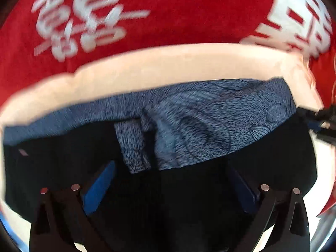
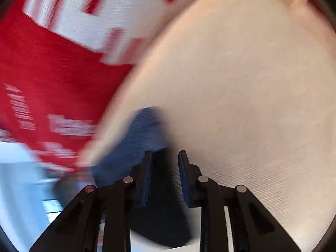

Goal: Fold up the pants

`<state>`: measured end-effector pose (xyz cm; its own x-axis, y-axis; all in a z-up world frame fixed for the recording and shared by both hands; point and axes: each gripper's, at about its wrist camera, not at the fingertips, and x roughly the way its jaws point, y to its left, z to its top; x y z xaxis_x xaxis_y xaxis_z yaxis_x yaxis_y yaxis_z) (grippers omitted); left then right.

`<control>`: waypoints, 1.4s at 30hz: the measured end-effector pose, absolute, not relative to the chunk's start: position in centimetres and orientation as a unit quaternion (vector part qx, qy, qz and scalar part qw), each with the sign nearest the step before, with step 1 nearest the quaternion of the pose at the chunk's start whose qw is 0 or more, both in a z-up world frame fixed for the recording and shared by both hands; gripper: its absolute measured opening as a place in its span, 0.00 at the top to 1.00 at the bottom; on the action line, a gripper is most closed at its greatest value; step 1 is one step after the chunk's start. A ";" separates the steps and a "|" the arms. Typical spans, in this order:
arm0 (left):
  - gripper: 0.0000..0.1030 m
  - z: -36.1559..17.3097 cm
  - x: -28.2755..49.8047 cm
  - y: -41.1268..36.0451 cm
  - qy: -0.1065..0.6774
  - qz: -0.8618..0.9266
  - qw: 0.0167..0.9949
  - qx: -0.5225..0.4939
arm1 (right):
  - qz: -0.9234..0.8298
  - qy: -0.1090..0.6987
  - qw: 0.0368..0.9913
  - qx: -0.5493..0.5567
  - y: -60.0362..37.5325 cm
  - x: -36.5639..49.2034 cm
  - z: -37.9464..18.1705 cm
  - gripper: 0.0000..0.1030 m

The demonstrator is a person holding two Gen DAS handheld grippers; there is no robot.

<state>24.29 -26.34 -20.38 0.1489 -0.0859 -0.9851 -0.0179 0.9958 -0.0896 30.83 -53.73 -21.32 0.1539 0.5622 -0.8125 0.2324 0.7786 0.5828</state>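
Note:
The pants point(image 1: 205, 126) are blue patterned cloth with a dark part nearer the camera, lying on a pale cream surface point(image 1: 168, 63). My left gripper point(image 1: 172, 189) is open, its blue-padded fingers point(image 1: 98, 189) spread wide over the dark cloth. In the right wrist view, blurred by motion, my right gripper point(image 2: 164, 168) has its jaws a little apart with dark cloth point(image 2: 159, 210) between and below them; a blue corner of the pants point(image 2: 138, 138) lies just beyond the left finger. Whether the jaws grip the cloth is unclear.
A red cloth with large white characters point(image 1: 147, 16) lies beyond the cream surface; it also shows in the right wrist view point(image 2: 52, 73). The other gripper's dark tip point(image 1: 323, 121) shows at the right edge of the left wrist view. A pale floor point(image 2: 19, 178) shows lower left.

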 end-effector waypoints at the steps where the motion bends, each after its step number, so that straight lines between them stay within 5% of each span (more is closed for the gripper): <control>1: 0.00 -20.2 24.2 -25.8 0.655 -0.016 0.753 -0.058 | 0.120 0.633 0.696 0.317 -53.7 30.9 -21.4 0.70; 5: 0.00 -19.0 22.9 -25.5 0.645 -0.003 0.763 -0.037 | 0.101 0.640 0.713 0.266 -52.5 29.8 -19.6 0.51; 15: 0.00 -14.9 16.6 -20.6 0.645 0.049 0.762 -0.043 | 0.124 0.645 0.731 0.183 -50.4 24.2 -14.6 0.50; 20: 0.00 -13.6 14.1 -19.3 0.648 0.081 0.755 -0.059 | 0.143 0.656 0.730 0.125 -47.1 22.4 -14.2 0.40; 31: 0.00 -14.7 10.9 -15.5 0.647 0.142 0.740 -0.112 | 0.264 0.643 0.719 -0.020 -36.0 22.7 -13.1 0.40; 37: 0.00 -15.4 9.7 -11.7 0.650 0.150 0.735 -0.123 | 0.335 0.579 0.710 -0.220 -27.2 18.6 -14.8 0.41; 39: 0.00 -15.7 9.4 -10.4 0.655 0.152 0.729 -0.130 | 0.331 0.597 0.692 -0.235 -26.0 18.5 -16.2 0.71; 42: 0.00 -15.8 9.1 -9.2 0.653 0.149 0.729 -0.141 | 0.315 0.620 0.691 -0.196 -25.9 19.2 -16.2 0.68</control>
<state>9.10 -9.23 -15.76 0.1040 0.0335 -0.9940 -0.4016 0.9158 -0.0112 19.16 -25.88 -16.17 0.0334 0.1926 -0.9807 -0.6796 0.7239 0.1190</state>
